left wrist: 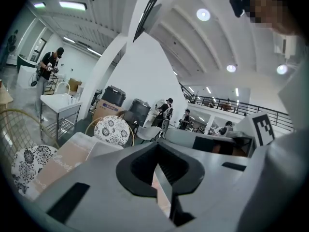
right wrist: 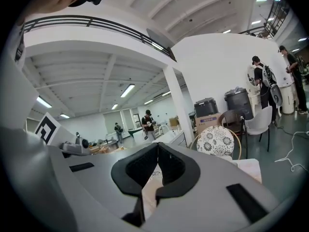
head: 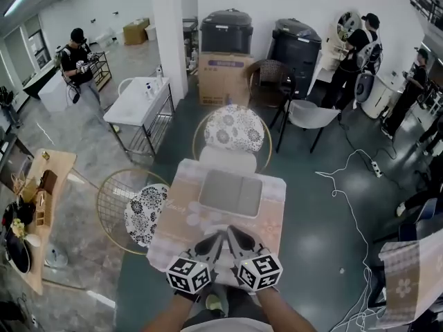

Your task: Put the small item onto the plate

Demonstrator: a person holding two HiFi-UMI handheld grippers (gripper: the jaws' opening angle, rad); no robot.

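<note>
A small table with a pale patterned cloth [head: 178,213] stands in front of me, and a flat grey rectangular plate [head: 230,192] lies in its middle. I cannot make out any small item on the table. My left gripper [head: 219,236] and right gripper [head: 232,232] are side by side over the table's near edge, angled toward each other. Both are shut with nothing between the jaws. In the left gripper view the left gripper [left wrist: 157,145] has its tips together, with the cloth [left wrist: 58,166] and the plate [left wrist: 104,150] beyond. The right gripper [right wrist: 158,145] also shows closed tips.
One floral-cushioned wire chair [head: 234,128] stands behind the table and another [head: 144,213] at its left. A white chair [head: 310,115], a cardboard box [head: 223,80] and bins stand farther back. A white cable [head: 353,206] lies on the floor at right. People stand at the room's edges.
</note>
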